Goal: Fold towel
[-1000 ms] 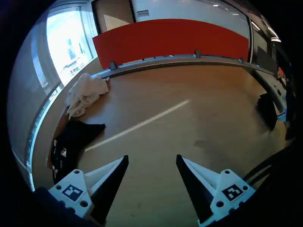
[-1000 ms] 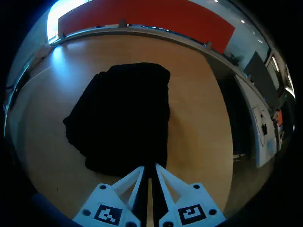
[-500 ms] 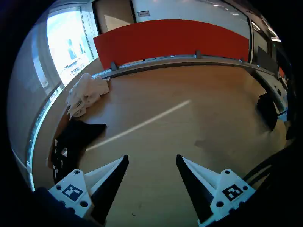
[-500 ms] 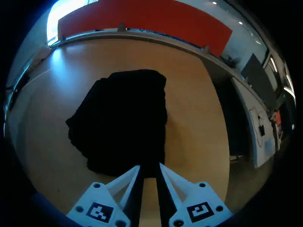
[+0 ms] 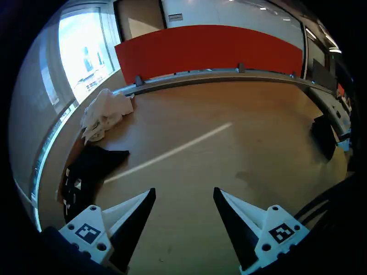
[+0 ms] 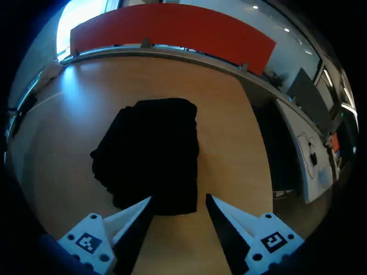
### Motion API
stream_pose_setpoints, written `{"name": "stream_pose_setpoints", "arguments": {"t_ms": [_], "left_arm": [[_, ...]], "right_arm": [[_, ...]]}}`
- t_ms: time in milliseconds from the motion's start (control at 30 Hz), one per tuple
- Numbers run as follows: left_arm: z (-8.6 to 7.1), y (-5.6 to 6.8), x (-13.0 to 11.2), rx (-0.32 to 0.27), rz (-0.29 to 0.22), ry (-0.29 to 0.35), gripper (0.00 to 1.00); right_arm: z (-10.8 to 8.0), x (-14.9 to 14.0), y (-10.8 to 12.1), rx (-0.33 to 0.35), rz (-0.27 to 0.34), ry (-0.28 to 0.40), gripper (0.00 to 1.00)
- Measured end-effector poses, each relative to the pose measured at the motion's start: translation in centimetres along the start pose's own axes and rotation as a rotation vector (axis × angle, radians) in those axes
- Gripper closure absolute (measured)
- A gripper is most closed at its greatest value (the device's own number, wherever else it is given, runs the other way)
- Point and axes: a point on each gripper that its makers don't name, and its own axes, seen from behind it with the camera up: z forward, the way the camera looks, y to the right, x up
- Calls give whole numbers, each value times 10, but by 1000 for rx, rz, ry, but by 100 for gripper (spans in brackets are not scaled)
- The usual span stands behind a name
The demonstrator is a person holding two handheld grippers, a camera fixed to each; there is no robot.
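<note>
In the right gripper view, your right gripper (image 6: pixel 179 197) has its jaws spread wide and they hold nothing. The black towel (image 6: pixel 151 151) lies flat on the desk (image 6: pixel 229 137), on your side of the red panel (image 6: pixel 169 27) and well apart from it. It is a rough folded rectangle, with its long sides running away from the panel. The edge farthest from the panel reaches in between the open jaws. You cannot tell from here whether the jaws touch the cloth or hang above it.

In the left gripper view, your left gripper (image 5: pixel 184 189) also has its jaws wide apart and empty, over bare desk. A crumpled white cloth (image 5: pixel 104 112) sits near the panel's left end. A dark cloth (image 5: pixel 89 167) with pale markings lies farther from the panel than the white one, just beside the left jaw. Off the panel's right end, at the desk's edge, there is a dark shape (image 5: pixel 323 135) too small to make out.
</note>
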Motion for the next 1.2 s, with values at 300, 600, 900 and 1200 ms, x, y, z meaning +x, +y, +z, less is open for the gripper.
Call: {"name": "stream_pose_setpoints", "arguments": {"t_ms": [300,600,900,1200], "left_arm": [[-2,-3,-1,0,-10,7,7],[-4,-5,-3,1,-19,11,7],[-6,-12,-5,7,-30,15,7],[-6,-18,-7,9,-45,18,7]], "right_arm": [[-8,16,-16,15,6,41,11],[-7,32,-48,58,-10,72,11],[-5,47,-78,99,-8,95,11],[-6,63,-107,133,-16,122,11]]}}
